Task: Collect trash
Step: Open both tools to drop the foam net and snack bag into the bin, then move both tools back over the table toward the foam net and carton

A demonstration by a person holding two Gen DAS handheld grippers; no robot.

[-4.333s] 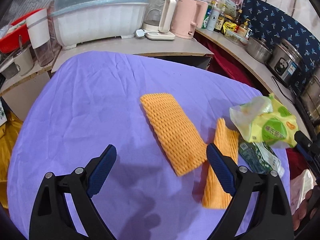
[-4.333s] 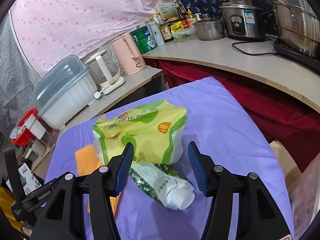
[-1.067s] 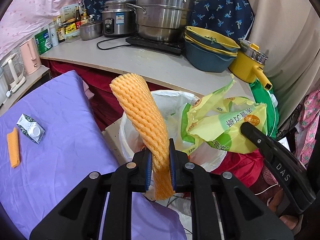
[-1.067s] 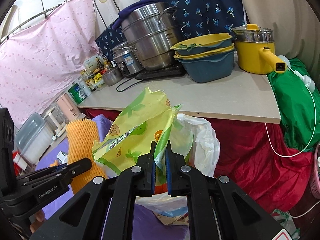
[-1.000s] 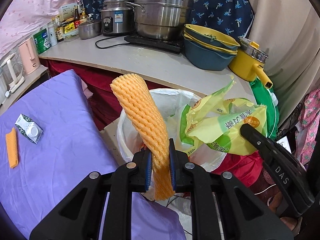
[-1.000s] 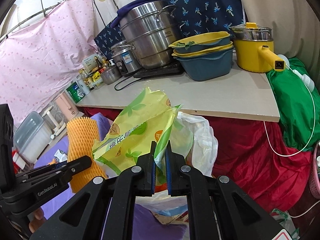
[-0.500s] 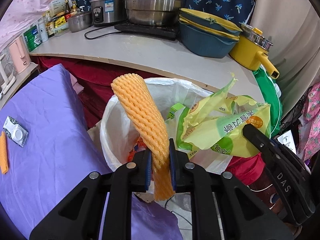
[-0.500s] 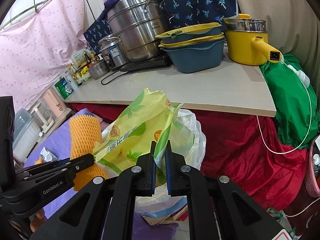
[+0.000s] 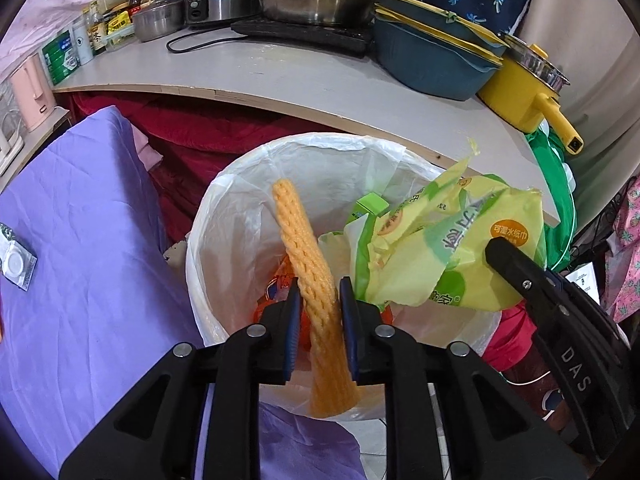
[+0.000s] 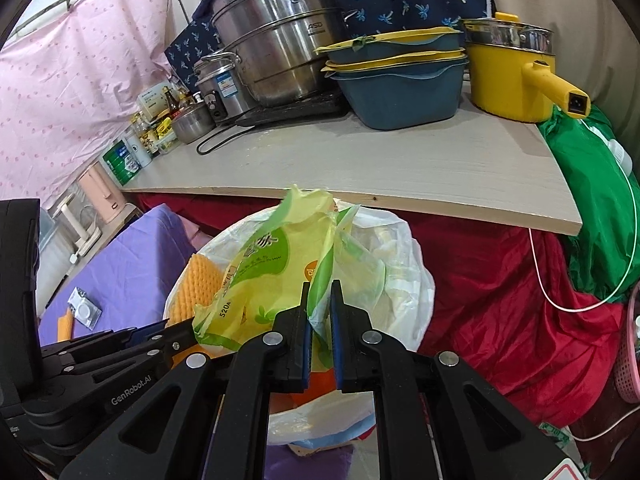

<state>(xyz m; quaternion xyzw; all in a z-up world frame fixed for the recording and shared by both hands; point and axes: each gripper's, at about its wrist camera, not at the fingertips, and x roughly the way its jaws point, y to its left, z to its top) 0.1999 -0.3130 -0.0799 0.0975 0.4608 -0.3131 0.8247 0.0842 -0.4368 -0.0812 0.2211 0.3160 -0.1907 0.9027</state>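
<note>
My left gripper [image 9: 319, 296] is shut on an orange foam net sleeve [image 9: 298, 248] and holds it over the mouth of the white-lined trash bin [image 9: 224, 200]. My right gripper [image 10: 320, 300] is shut on a crumpled yellow-green tissue wrapper [image 10: 264, 264], also over the bin [image 10: 404, 264]. The wrapper also shows in the left wrist view [image 9: 448, 248], and the sleeve in the right wrist view [image 10: 196, 280]. Orange and green trash lies inside the bin. A small green-white pouch [image 9: 14, 258] and another orange sleeve [image 10: 64, 326] lie on the purple table.
The purple-clothed table [image 9: 80, 264] is left of the bin. A pale countertop [image 9: 320, 80] behind it carries steel pots [image 10: 276, 44], blue basins [image 10: 396, 80] and a yellow pot [image 10: 516, 68]. Red cloth [image 10: 500, 312] and a green bag [image 10: 596, 216] lie to the right.
Both grippers have moved closer and lower over the bin, each still holding its item. The bin's opening now fills the middle of the left wrist view.
</note>
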